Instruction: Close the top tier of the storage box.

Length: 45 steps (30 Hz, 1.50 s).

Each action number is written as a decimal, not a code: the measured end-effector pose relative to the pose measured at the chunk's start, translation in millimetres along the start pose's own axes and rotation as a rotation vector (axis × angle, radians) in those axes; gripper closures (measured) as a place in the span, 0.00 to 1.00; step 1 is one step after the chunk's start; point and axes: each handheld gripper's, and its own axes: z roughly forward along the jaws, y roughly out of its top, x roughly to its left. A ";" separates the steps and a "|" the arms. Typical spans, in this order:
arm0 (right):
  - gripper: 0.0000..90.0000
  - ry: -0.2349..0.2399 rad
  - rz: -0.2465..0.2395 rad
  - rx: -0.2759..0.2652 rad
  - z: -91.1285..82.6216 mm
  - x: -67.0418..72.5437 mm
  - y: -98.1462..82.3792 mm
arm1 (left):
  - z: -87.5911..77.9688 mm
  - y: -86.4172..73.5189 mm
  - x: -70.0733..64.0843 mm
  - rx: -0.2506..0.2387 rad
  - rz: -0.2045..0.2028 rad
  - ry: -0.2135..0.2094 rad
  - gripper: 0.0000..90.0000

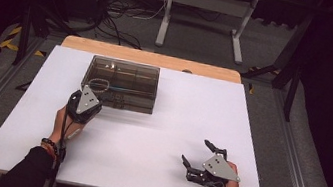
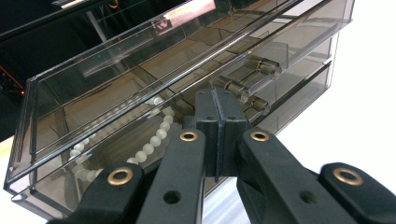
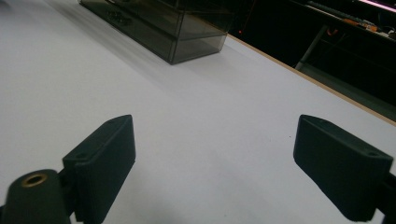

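A smoky clear plastic box (image 1: 120, 83) with a closed lid stands on the white table (image 1: 157, 137), toward the back left. In the left gripper view its inner dividers show, and a string of white beads (image 2: 154, 140) lies in a left compartment of the box (image 2: 116, 93). My left gripper (image 1: 91, 92) is at the box's front left. Its jaws (image 2: 217, 105) are shut together, tips against the front wall just below the lid's edge; I see nothing between them. My right gripper (image 1: 197, 152) rests open at the front right, jaws wide over bare table (image 3: 215, 154).
Clear cylindrical fittings (image 2: 252, 70) sit on the box front, just right of the left jaws. The table's wooden back edge (image 1: 152, 58) runs behind the box. Beyond it are a white desk frame (image 1: 201, 18) and floor cables. The box (image 3: 187, 28) lies far from the right jaws.
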 end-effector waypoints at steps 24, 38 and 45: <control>0.15 0.009 -0.013 0.004 0.3 0.7 -0.1 | 9.0 1.5 -1.1 -0.001 0.007 0.008 0.99; 0.15 0.010 -0.019 0.008 0.4 1.3 0.0 | 10.4 1.5 -0.6 0.001 0.005 0.007 0.99; 0.15 0.011 -0.019 0.006 -0.2 0.7 0.0 | 7.6 2.6 -0.7 -0.001 0.007 0.005 0.99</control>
